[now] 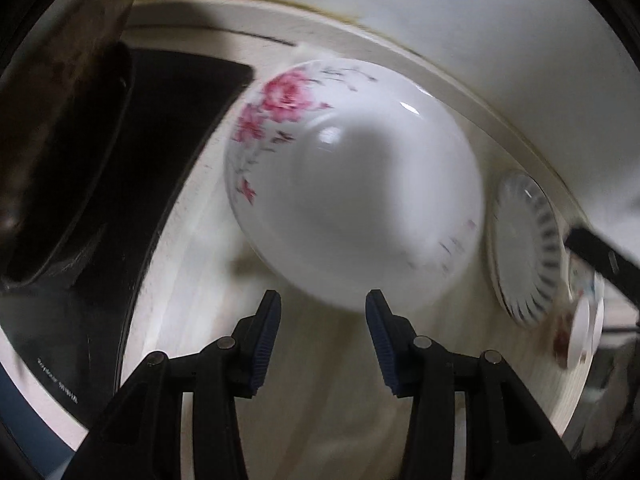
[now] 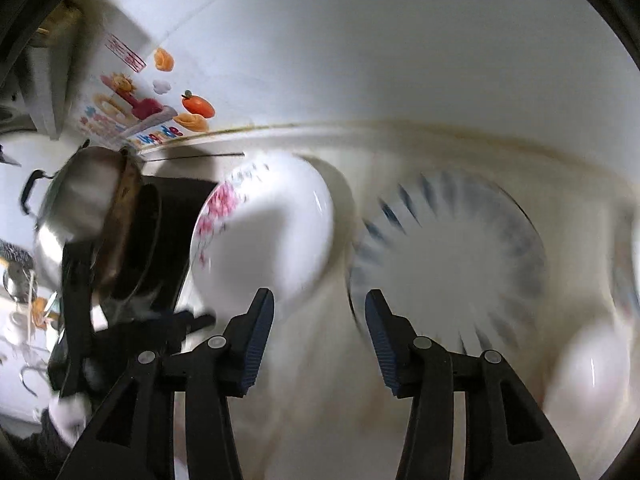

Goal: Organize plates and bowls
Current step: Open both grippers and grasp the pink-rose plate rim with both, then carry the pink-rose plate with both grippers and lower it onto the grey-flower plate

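A white bowl with pink flowers (image 1: 352, 184) sits on the pale counter, just ahead of my open, empty left gripper (image 1: 322, 312). It also shows in the right wrist view (image 2: 264, 232), left of centre. A white plate with a dark blue striped rim (image 2: 448, 264) lies just ahead and to the right of my open, empty right gripper (image 2: 318, 312); it shows in the left wrist view (image 1: 524, 252) at the right. A small flowered dish (image 1: 580, 332) lies beyond that plate. Another white bowl (image 2: 592, 392) shows blurred at the lower right.
A black stove top (image 1: 132, 184) with a dark wok (image 1: 60, 120) stands at the left; a steel pot (image 2: 72, 216) sits there too. A white wall (image 2: 400, 60) with colourful stickers (image 2: 152, 96) backs the counter (image 1: 320, 400). The left gripper's arm (image 2: 80, 320) shows at the lower left.
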A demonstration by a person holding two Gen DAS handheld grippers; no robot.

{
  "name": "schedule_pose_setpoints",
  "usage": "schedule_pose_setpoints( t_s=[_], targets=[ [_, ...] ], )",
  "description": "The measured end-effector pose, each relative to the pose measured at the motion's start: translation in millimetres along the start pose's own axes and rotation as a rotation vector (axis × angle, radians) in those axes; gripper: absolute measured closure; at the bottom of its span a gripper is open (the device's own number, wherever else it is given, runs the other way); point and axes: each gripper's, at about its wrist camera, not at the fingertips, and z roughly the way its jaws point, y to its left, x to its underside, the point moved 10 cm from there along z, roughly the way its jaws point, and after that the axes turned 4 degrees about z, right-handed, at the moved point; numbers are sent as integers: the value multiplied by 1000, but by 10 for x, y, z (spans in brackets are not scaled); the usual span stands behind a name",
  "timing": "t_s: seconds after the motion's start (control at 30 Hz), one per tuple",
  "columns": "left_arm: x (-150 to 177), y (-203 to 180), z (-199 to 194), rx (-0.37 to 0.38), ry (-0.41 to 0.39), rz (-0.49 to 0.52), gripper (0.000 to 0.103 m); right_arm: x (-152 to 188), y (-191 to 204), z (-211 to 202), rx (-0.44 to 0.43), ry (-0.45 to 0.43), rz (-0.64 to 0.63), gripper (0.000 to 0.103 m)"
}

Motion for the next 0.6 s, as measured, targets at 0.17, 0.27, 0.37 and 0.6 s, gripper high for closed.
schedule_pose_setpoints(
  t_s=[0.17,0.27,0.37,0.6],
  targets=[
    [-175,132,168,2,9,-75,61,-596,154,729,21,58,-78,53],
    [-231,170,264,-3,17,-96,61,-724,171,1035,40,100,-108,53],
    [-271,205,325,-10,15,-105,61,-749,139,1271,53,141,-127,61],
    [-332,319,301,3,-33,-140,71,-698,73,1452,32,152,-136,82]
  ],
)
